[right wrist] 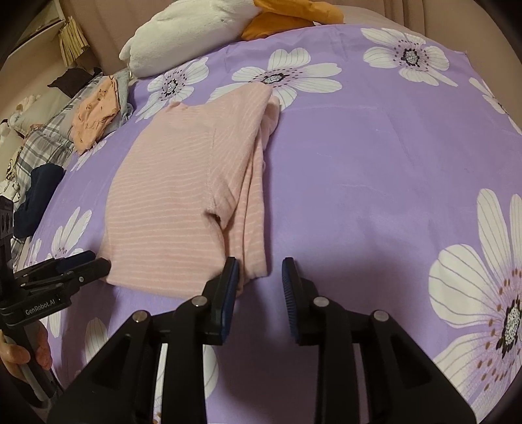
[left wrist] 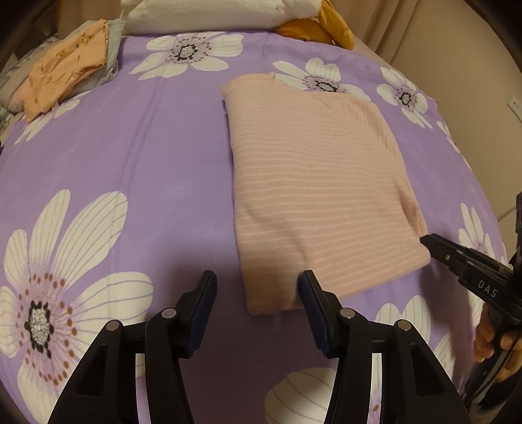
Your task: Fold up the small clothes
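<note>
A pink garment with thin white stripes (left wrist: 313, 182) lies folded into a rectangle on the purple flowered bedspread (left wrist: 130, 163). My left gripper (left wrist: 257, 287) is open at the garment's near left corner. That corner shows between its fingers, and the pads do not press on it. In the right wrist view the same garment (right wrist: 182, 195) shows a side seam and stacked layers along its right edge. My right gripper (right wrist: 260, 270) is open at the near right corner, its left pad against the cloth's edge. Each gripper also appears in the other's view: the right gripper (left wrist: 434, 248) and the left gripper (right wrist: 98, 265).
A folded orange garment on grey cloth (left wrist: 68, 68) lies at the far left of the bed. A white plush pillow (left wrist: 208, 16) and a mustard cloth (left wrist: 326, 29) sit at the far edge. Plaid fabric (right wrist: 49, 137) and a dark navy item (right wrist: 39, 192) lie off the left side.
</note>
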The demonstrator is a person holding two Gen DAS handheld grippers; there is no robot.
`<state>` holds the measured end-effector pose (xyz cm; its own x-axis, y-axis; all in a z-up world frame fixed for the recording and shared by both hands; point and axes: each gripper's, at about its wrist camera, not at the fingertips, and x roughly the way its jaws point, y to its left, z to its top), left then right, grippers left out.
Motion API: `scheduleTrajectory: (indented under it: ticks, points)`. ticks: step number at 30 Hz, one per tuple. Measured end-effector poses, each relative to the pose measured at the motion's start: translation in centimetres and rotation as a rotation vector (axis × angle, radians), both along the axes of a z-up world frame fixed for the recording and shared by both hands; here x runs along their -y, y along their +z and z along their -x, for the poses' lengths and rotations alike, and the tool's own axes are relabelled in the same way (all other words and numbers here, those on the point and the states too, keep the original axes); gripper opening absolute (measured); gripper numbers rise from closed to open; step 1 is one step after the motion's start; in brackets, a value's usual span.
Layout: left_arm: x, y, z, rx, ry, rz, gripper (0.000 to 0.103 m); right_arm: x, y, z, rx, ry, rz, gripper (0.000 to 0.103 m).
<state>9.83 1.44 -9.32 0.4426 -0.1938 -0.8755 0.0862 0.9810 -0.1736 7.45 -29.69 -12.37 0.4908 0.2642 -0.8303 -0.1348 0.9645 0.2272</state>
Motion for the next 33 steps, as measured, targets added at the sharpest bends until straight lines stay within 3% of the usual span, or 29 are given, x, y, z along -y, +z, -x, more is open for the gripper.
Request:
scheduleTrajectory:
  ticks: [15,17,19,28,31,33]
  points:
    - [-0.3,1.6,1.9,0.028,0.025,-0.065,0.052,0.8,1.7,1.9,0.04,-0.02,0.048,0.029]
    - [-0.2,1.7,2.1,0.026,0.024,-0.063,0.061,0.6,2.1,2.3,0.049,-0.019,0.054,0.03]
    - [-0.1,2.0,2.5,0.034,0.024,-0.06,0.067,0.4,2.4,2.5,0.058,-0.021,0.056,0.041]
    - [0.7,2.9,3.2,0.05,0.024,-0.046,0.074,0.4,3.5,3.4,0.08,-0.041,0.059,0.061]
    - [0.9,3.2,3.2,0.051,0.028,-0.044,0.088,0.3,3.7,3.7,0.082,-0.045,0.057,0.063]
    - [1.1,3.5,3.5,0.063,0.031,-0.046,0.091,0.3,3.9,3.9,0.083,-0.048,0.059,0.064]
